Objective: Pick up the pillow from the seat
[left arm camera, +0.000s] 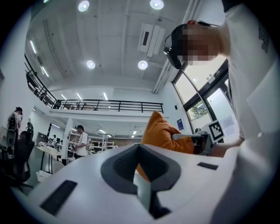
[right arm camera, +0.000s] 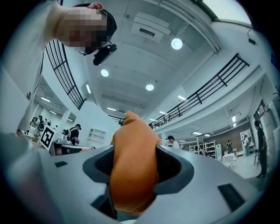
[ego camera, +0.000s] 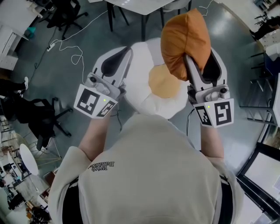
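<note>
My right gripper (ego camera: 200, 53) is shut on an orange pillow (ego camera: 183, 37), which it holds up at the right, above the floor. The right gripper view shows the pillow's fabric (right arm camera: 133, 166) squeezed between both dark pads and bulging out above them. Below and between the two grippers stands the seat (ego camera: 142, 61), white and round with a yellow patch at its middle. My left gripper (ego camera: 127, 49) is over the seat's left side, jaws together with nothing in them. The left gripper view shows the pillow (left arm camera: 162, 133) and the right gripper (left arm camera: 199, 142) beyond the left gripper's (left arm camera: 140, 146) tips.
A black office chair (ego camera: 39, 118) stands on the grey floor at the left, and another (ego camera: 65, 13) at the top left. Table legs (ego camera: 142, 22) rise just beyond the seat. A white cable (ego camera: 74, 52) trails across the floor. People (left arm camera: 81, 142) stand far off.
</note>
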{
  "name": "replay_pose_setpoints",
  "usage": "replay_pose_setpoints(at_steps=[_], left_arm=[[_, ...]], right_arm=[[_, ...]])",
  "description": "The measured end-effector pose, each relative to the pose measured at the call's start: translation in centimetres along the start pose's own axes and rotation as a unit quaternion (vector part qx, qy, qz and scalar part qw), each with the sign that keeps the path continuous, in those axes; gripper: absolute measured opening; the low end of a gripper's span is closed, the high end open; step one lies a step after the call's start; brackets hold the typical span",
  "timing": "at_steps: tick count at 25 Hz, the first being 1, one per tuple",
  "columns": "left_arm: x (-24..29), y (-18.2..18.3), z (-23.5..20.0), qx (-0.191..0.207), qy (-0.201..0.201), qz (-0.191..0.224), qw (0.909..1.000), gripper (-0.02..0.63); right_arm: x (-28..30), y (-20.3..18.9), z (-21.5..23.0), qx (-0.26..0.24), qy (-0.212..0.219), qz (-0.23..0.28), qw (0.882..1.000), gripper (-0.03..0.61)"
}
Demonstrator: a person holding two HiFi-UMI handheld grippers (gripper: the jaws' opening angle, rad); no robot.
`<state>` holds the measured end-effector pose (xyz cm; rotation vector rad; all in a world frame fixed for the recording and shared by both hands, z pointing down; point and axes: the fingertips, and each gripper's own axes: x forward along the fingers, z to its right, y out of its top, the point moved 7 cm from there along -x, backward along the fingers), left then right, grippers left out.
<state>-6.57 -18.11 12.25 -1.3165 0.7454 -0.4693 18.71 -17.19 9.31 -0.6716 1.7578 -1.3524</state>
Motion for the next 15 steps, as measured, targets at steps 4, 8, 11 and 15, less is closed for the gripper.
replay_pose_setpoints(at_steps=[4, 8, 11, 15], left_arm=[[-0.2, 0.3, 0.1, 0.019, 0.008, -0.011, 0.9997, 0.009], [-0.1, 0.5, 0.1, 0.016, 0.007, -0.009, 0.9998, 0.009], [0.0, 0.6, 0.4, 0.016, 0.005, -0.009, 0.9998, 0.009], [0.2, 0.8, 1.1, 0.017, 0.002, -0.01, 0.9998, 0.009]], right_arm=[[0.0, 0.5, 0.0, 0.001, -0.001, 0.002, 1.0, 0.253], [-0.1, 0.6, 0.2, 0.005, -0.004, 0.003, 1.0, 0.255], [-0.4, 0.6, 0.2, 0.007, -0.006, 0.001, 1.0, 0.255], [-1.0, 0.6, 0.5, 0.017, -0.008, -0.001, 1.0, 0.255]])
